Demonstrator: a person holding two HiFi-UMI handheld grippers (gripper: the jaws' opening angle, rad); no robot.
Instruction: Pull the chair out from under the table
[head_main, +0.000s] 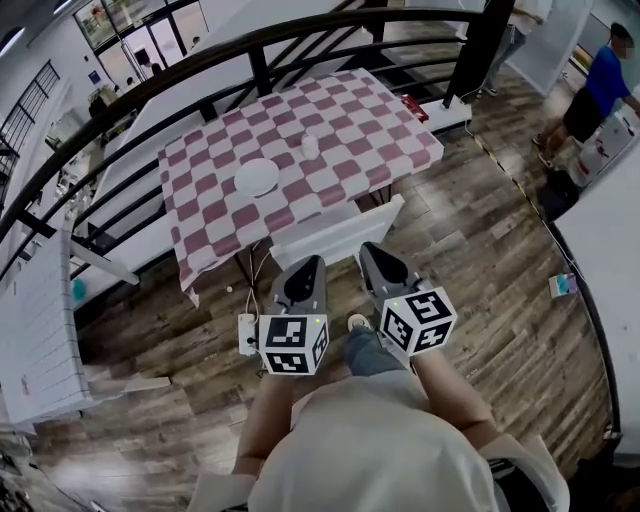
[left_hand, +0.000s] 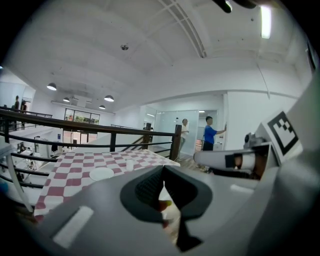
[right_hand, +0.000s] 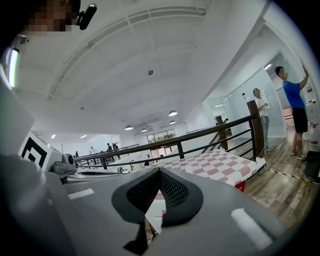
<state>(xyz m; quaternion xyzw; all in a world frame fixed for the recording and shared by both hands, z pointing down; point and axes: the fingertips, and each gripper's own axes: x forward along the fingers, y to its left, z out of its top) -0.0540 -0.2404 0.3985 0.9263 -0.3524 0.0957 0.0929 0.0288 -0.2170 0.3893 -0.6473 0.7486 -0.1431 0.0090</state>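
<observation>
1. Jaws of the left gripper are shut, pad against pad, with nothing held. Only a sliver of white is glimpsed through the notch below them, at the lower centre of the left gripper view.
2. The right gripper is likewise closed and empty.
3. Both grippers are held side by side at the centre of the head view, pointed almost level at the chair and apart from it. This is judged to be an approach. The jaws would have to be opened before the backrest could be taken.
4. The white chair is pushed in against the near edge of the table, just above the grippers in the head view.
5. The table is covered with a red and white checked cloth. A white plate and a small cup are set back from the near edge, so little risk to them is judged from a pull.
6. A wooden floor is seen around the table, and a black railing arcs across the upper frame. A person in blue stands well apart at the upper right.
</observation>
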